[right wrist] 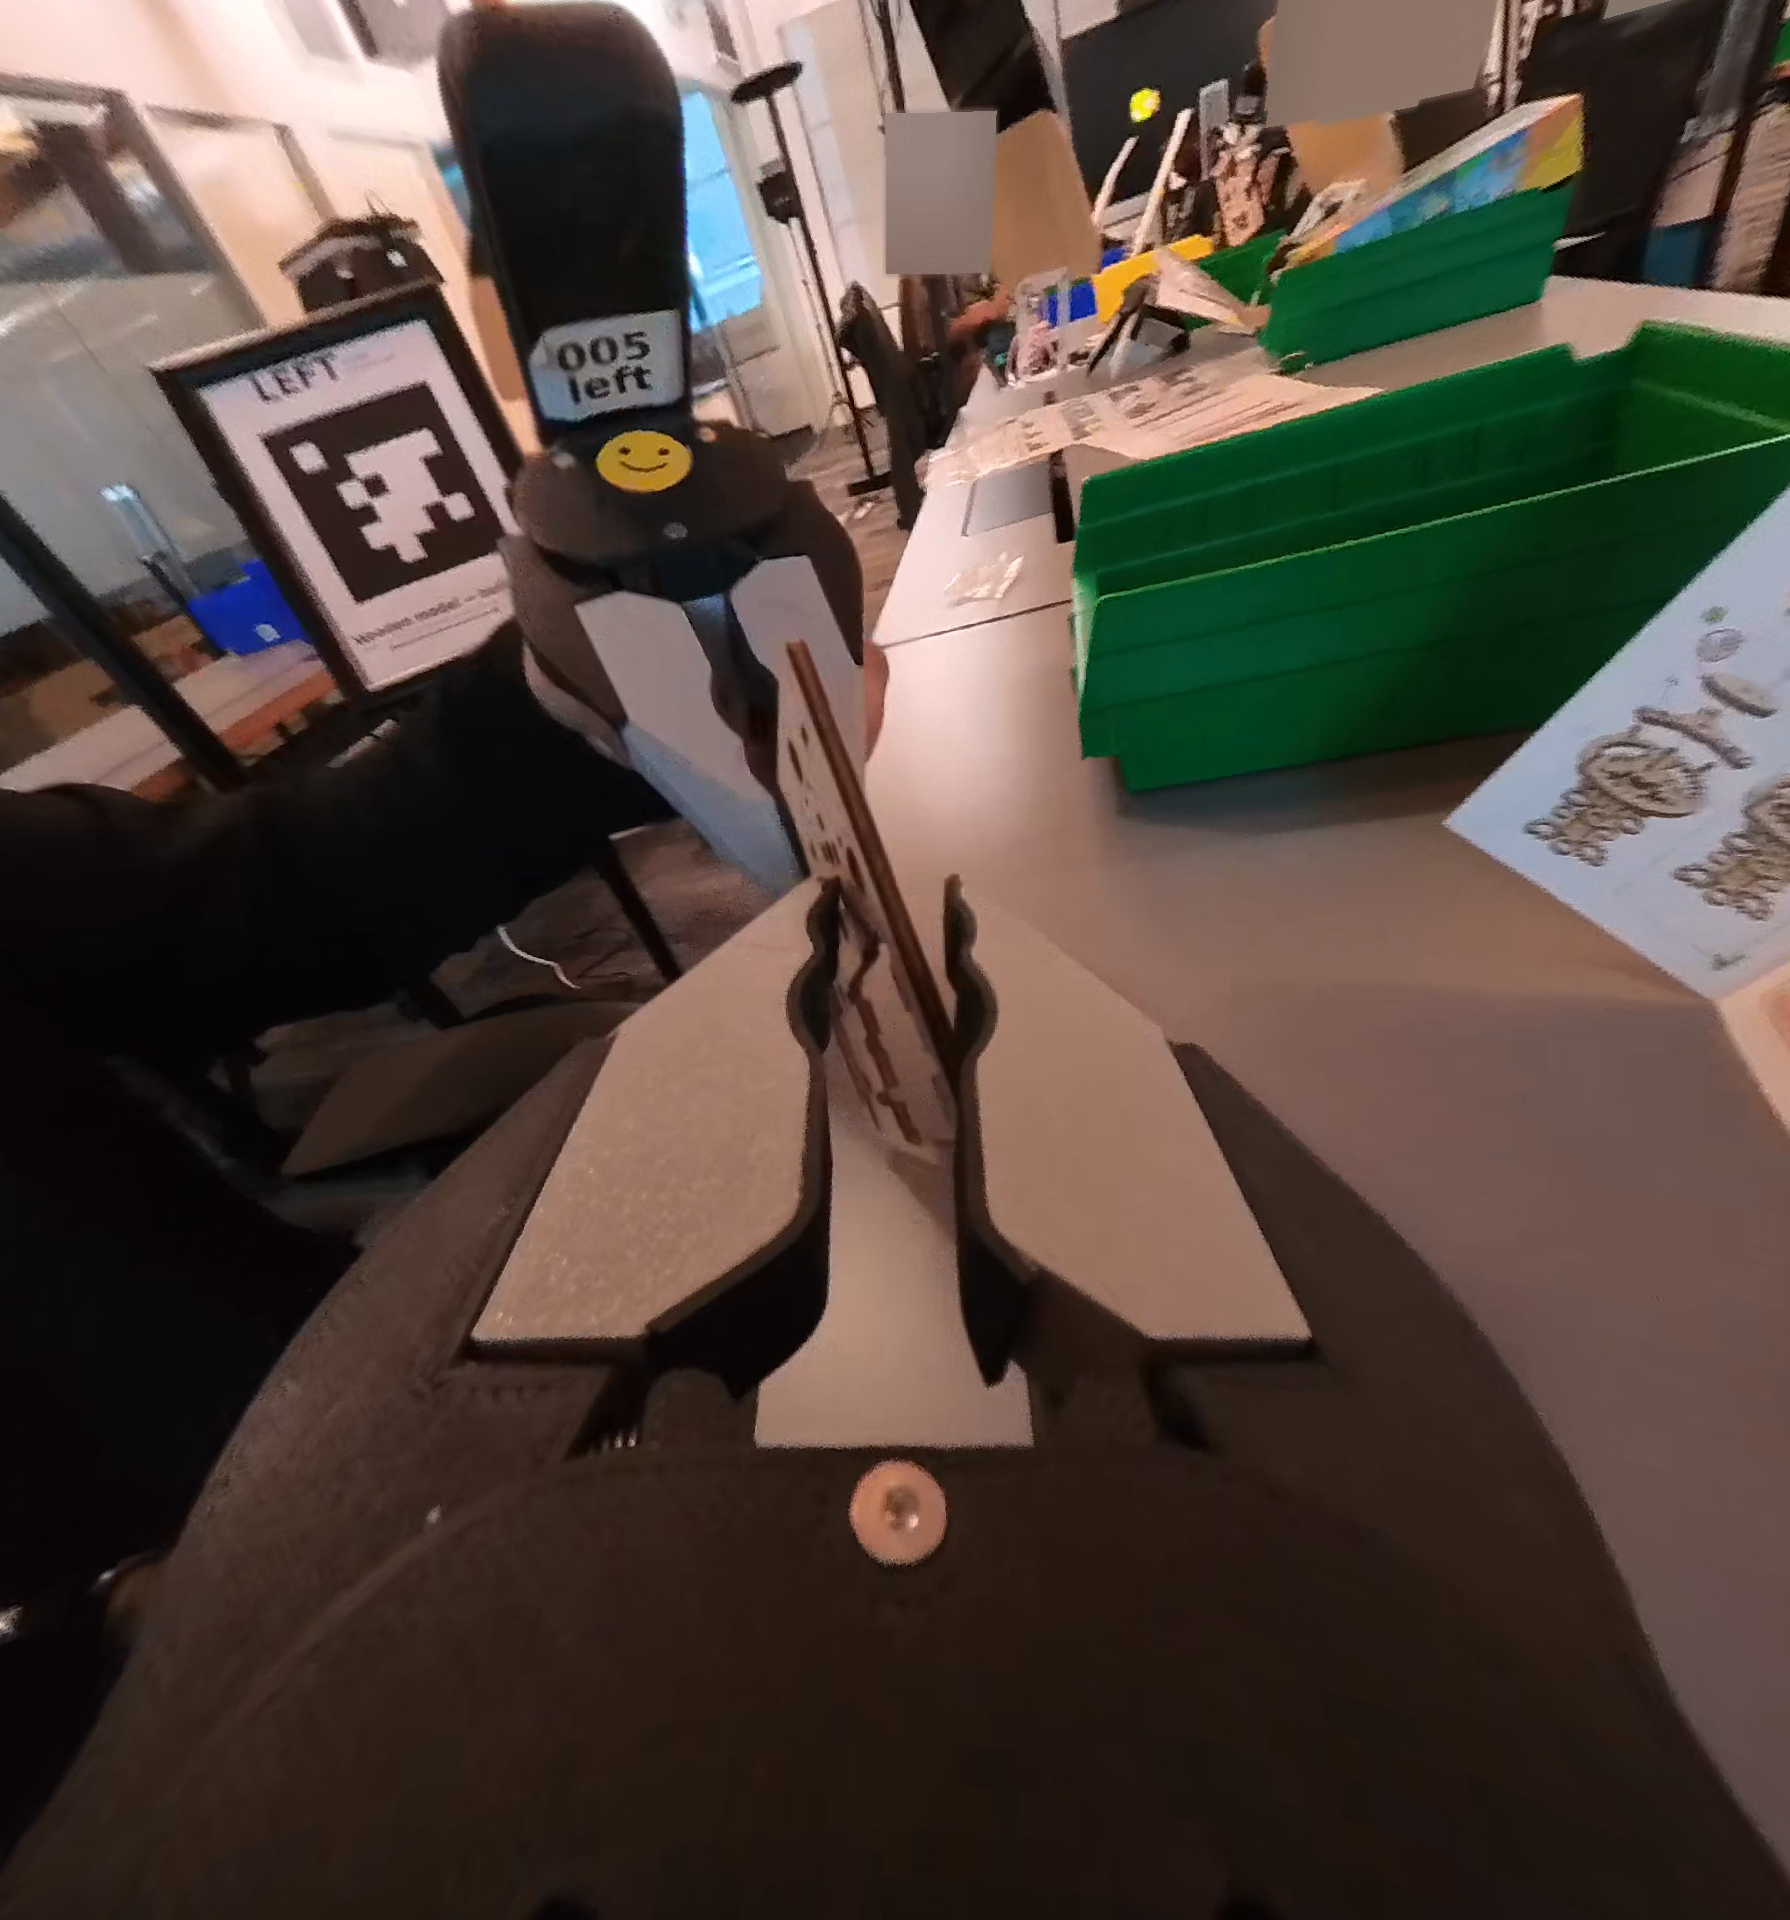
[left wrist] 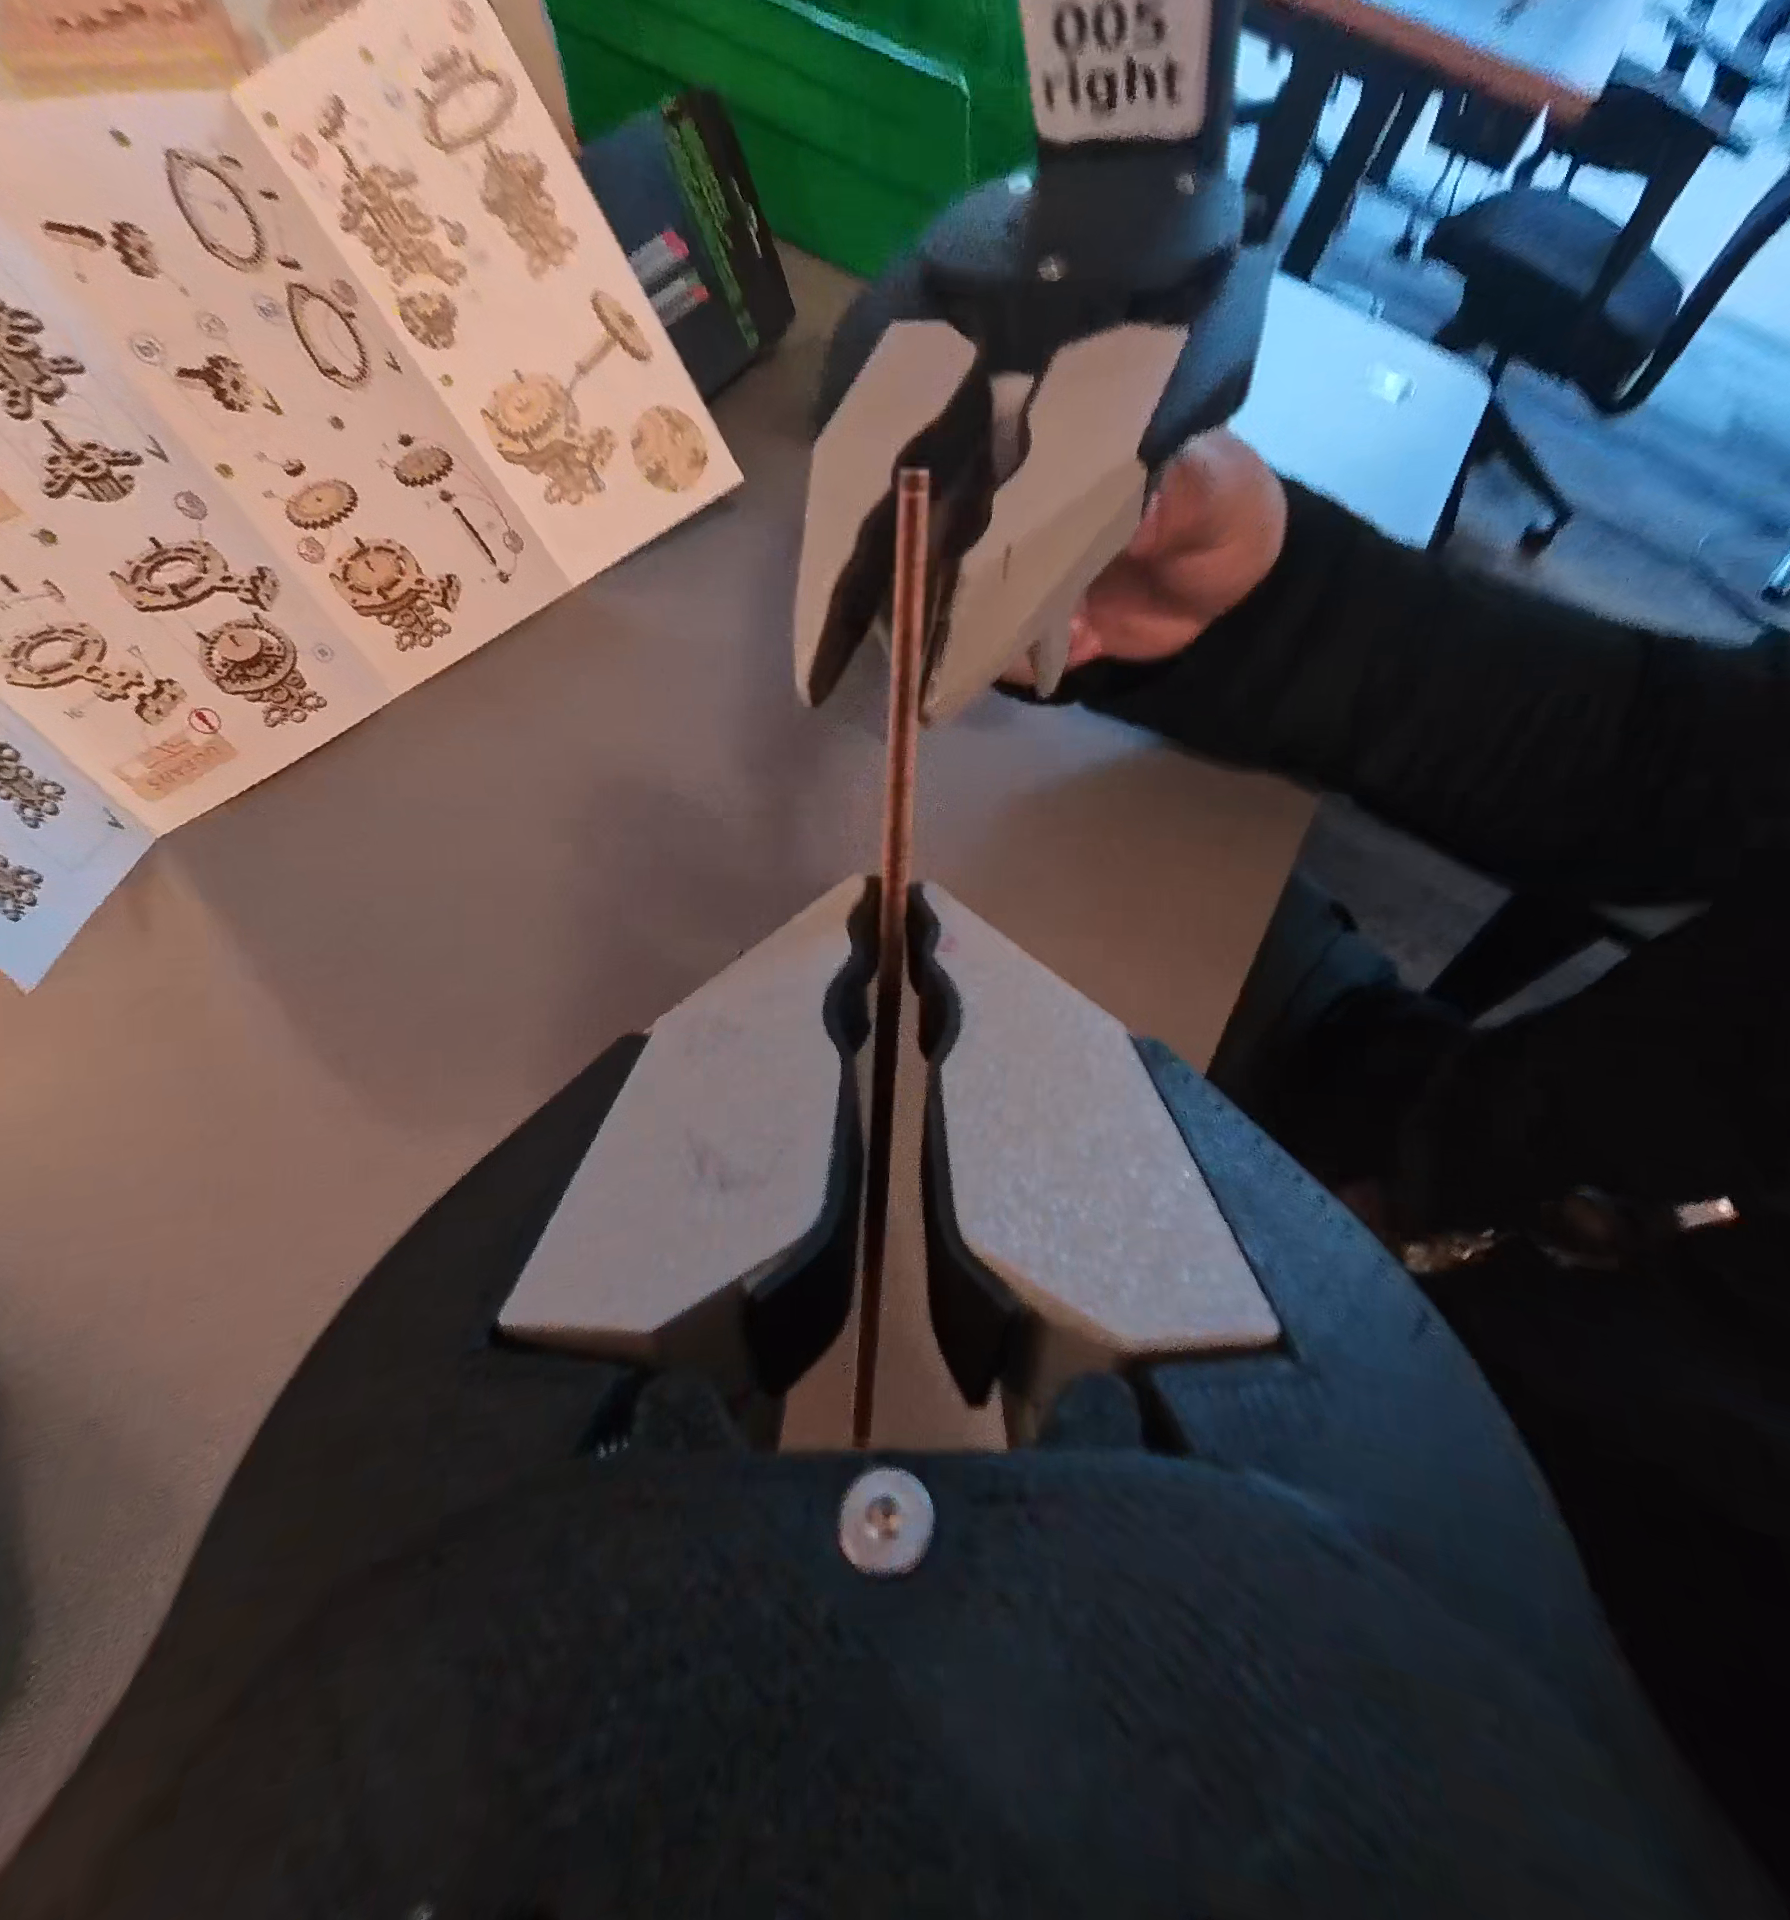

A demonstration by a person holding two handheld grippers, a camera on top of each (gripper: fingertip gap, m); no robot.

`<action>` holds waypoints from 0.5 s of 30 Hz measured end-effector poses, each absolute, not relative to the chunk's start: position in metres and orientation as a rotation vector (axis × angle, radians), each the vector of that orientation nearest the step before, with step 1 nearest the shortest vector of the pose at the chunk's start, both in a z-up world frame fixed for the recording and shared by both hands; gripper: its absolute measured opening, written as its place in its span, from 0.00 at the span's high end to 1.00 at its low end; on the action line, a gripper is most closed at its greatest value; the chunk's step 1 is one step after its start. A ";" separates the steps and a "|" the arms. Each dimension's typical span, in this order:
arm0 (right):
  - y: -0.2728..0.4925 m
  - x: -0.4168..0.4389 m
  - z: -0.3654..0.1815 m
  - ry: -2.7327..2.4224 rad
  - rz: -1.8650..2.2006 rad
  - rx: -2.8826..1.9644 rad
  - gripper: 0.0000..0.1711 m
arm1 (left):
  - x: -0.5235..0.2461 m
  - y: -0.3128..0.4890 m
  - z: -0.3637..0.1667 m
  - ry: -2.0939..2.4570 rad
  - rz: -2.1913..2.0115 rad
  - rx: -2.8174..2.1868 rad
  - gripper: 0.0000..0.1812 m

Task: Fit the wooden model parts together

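A thin laser-cut wooden sheet (left wrist: 901, 675) is held edge-on above the grey table (left wrist: 455, 987), spanning between the two grippers. My left gripper (left wrist: 893, 899) is shut on its near end. My right gripper (left wrist: 886, 696) faces it from the far side. In the right wrist view the sheet (right wrist: 829, 769), pierced with cut-out shapes, lies slanted between the fingers of my right gripper (right wrist: 891, 899). The jaws stand wider than the sheet, which leans toward the right finger. The left gripper's fingers (right wrist: 662, 707) clamp the sheet's far end.
A folded instruction sheet (left wrist: 247, 416) stands on the table to the left and also shows in the right wrist view (right wrist: 1701, 810). Green plastic bins (right wrist: 1390, 623) and a dark box (left wrist: 704, 239) sit behind it. A person's hand (left wrist: 1182, 551) and dark sleeve hold the right gripper. The table edge is close by. Left and right tips are no more than a few centimetres apart.
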State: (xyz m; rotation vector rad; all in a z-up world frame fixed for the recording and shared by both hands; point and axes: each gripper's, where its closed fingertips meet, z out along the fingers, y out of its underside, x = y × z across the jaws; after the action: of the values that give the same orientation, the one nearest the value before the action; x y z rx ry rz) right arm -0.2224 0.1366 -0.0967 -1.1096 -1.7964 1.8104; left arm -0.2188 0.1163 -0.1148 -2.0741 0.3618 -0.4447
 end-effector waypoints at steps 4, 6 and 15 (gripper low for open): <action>0.140 -0.222 -0.097 -1.800 1.750 -1.087 0.89 | -0.214 0.119 -0.114 0.326 -0.487 -2.072 0.99; 0.140 -0.219 -0.095 -1.808 1.796 -1.091 0.91 | -0.214 0.120 -0.112 0.305 -0.512 -2.058 0.99; 0.132 -0.209 -0.087 -1.825 2.069 -1.120 1.00 | -0.211 0.123 -0.104 0.374 -0.415 -1.975 0.96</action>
State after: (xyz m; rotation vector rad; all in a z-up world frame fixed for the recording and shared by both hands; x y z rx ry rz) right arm -0.2085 0.1321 -0.0874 -1.1195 -1.8252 2.0687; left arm -0.2114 0.1230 -0.1038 -1.9753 0.3738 -0.4154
